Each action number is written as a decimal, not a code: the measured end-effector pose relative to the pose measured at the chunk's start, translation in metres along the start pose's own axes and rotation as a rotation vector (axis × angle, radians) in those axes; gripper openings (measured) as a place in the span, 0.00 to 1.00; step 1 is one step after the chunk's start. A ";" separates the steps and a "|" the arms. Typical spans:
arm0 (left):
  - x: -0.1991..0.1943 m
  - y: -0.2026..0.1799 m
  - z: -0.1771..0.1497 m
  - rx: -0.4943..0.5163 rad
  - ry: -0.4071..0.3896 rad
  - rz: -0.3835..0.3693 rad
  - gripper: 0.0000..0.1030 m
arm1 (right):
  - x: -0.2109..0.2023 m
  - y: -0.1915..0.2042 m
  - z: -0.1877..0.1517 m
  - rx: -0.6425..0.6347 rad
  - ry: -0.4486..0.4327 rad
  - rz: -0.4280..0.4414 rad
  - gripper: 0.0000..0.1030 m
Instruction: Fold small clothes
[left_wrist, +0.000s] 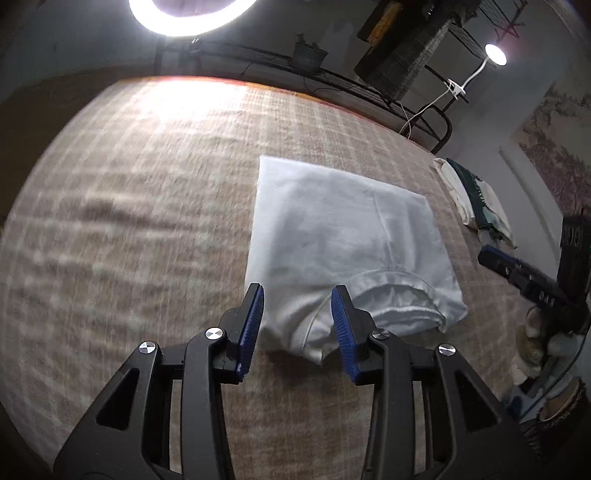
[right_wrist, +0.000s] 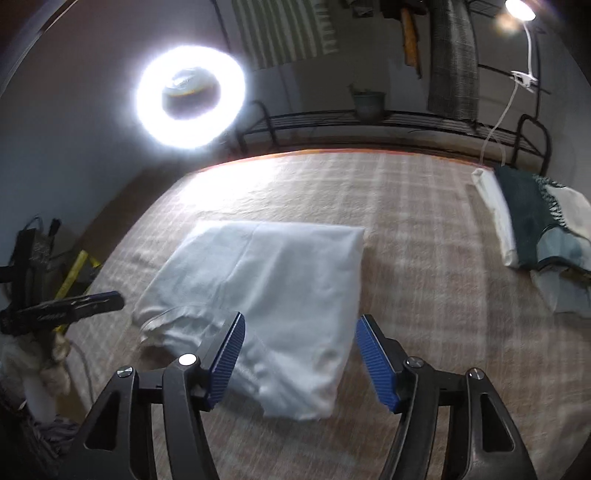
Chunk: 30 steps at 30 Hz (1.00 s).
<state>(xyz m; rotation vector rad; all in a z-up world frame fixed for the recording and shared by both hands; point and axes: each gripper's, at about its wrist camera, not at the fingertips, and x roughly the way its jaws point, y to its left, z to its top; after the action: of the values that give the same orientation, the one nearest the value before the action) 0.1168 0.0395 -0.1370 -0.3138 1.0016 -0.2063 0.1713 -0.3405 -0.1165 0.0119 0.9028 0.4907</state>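
A white T-shirt (left_wrist: 343, 236) lies partly folded on the plaid bedcover, its collar toward me in the left wrist view. My left gripper (left_wrist: 298, 295) is open, its blue pads (left_wrist: 255, 317) either side of the shirt's near edge beside the collar, holding nothing. The shirt also shows in the right wrist view (right_wrist: 273, 280). My right gripper (right_wrist: 299, 325) is open above the shirt's near corner, empty. The left gripper shows as a dark bar at the left of the right wrist view (right_wrist: 62, 310); the right gripper shows at the right of the left wrist view (left_wrist: 524, 275).
A stack of folded clothes (right_wrist: 532, 221) lies at the right side of the bed, also in the left wrist view (left_wrist: 476, 199). A metal bed frame (right_wrist: 388, 122) runs along the far edge. A ring light (right_wrist: 190, 96) and a clip lamp (right_wrist: 521, 11) shine from behind.
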 end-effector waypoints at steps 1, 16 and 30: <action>0.003 -0.006 0.007 0.019 -0.007 0.009 0.36 | 0.004 0.000 0.005 0.002 0.006 0.002 0.35; 0.091 -0.018 0.038 0.102 0.030 0.056 0.36 | 0.110 0.002 0.033 0.010 0.115 0.041 0.25; 0.103 -0.042 0.096 0.017 -0.014 0.042 0.36 | 0.103 -0.002 0.065 0.028 0.034 0.066 0.25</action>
<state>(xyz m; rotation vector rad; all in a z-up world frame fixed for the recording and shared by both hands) 0.2509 -0.0160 -0.1557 -0.2777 0.9909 -0.1739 0.2740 -0.2876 -0.1535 0.0593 0.9450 0.5413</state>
